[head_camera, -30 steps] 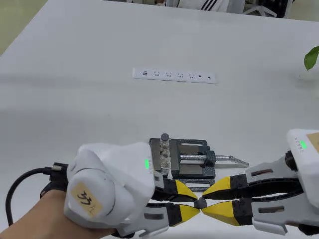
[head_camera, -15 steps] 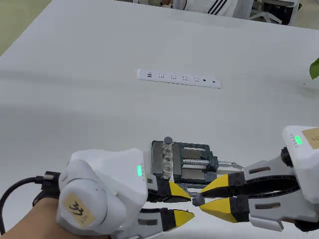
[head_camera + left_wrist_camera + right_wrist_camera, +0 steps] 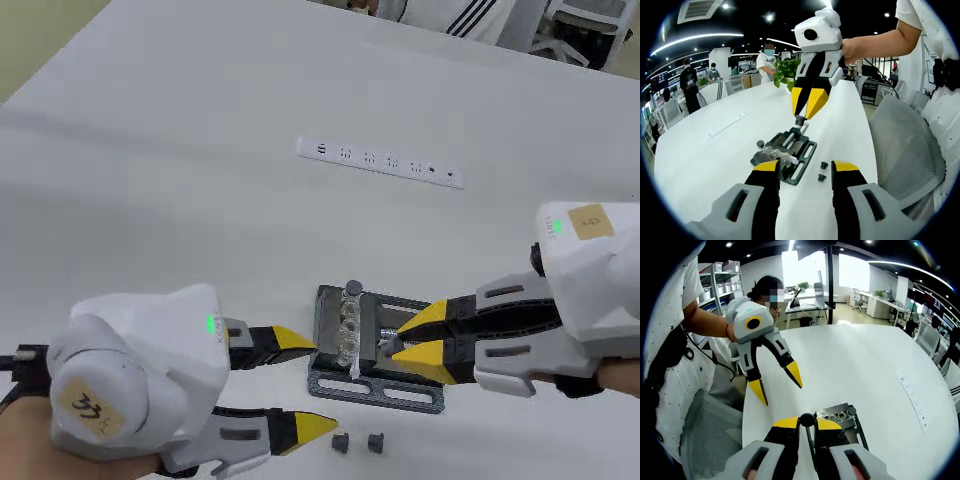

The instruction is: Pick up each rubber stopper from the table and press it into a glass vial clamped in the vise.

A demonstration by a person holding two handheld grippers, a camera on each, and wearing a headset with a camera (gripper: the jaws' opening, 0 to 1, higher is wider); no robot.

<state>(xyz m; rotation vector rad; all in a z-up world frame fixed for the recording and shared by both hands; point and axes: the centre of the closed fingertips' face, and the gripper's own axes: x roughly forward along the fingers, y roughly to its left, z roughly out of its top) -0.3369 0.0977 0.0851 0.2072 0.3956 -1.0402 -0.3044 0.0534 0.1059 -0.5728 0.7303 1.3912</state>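
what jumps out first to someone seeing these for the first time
Two white grippers with yellow tips dominate the head view's foreground: the left gripper open at lower left, the right gripper shut on a small dark rubber stopper. At the centre sits the dark metal vise clamping a row of clear glass vials, with two loose dark stoppers on the white table nearby.

This is an open-plan office with a lab-like work floor. A long white table (image 3: 200, 200) carries a white multi-socket power strip (image 3: 380, 162). Overhead, a dark ceiling (image 3: 745, 20) holds bright strip lights (image 3: 695, 37) and a square air vent (image 3: 699, 9). Around the table are a grey mesh office chair (image 3: 905, 145), a leafy green potted plant (image 3: 785, 75), metal shelving with boxes (image 3: 722, 277), rows of white desks with chairs (image 3: 880, 300), and standing people (image 3: 689, 80) in the background.
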